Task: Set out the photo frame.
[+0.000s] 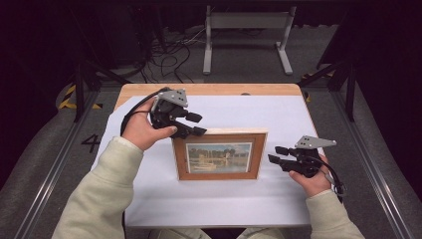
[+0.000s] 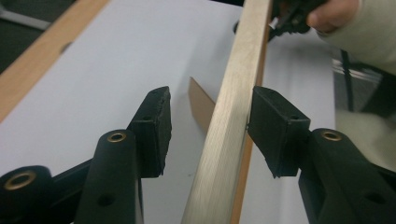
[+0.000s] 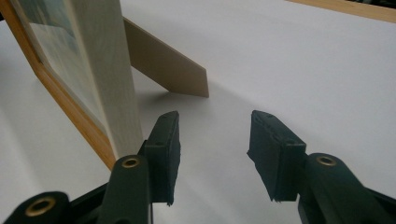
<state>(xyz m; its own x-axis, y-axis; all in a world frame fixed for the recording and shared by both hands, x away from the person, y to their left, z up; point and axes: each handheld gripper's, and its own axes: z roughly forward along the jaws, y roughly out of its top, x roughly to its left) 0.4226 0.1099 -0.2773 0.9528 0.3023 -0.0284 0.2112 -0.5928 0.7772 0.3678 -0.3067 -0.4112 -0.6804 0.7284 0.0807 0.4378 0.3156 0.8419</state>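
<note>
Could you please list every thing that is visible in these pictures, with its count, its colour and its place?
picture frame: 1, light wood with a painted landscape, standing upright near the middle of the sheet
stand leg: 1, beige, behind the frame, foot on the sheet
paper sheet: 1, white, covering most of the table
table: 1, light wood, far edge bare
metal stand: 1, grey, on the floor beyond the table
cables: several, black, on the floor at far left
left gripper: 1, black, jaws open around the frame's upper left edge, one pad close to it
right gripper: 1, black, open, just right of the frame
sleeves: 2, cream, at the bottom
</note>
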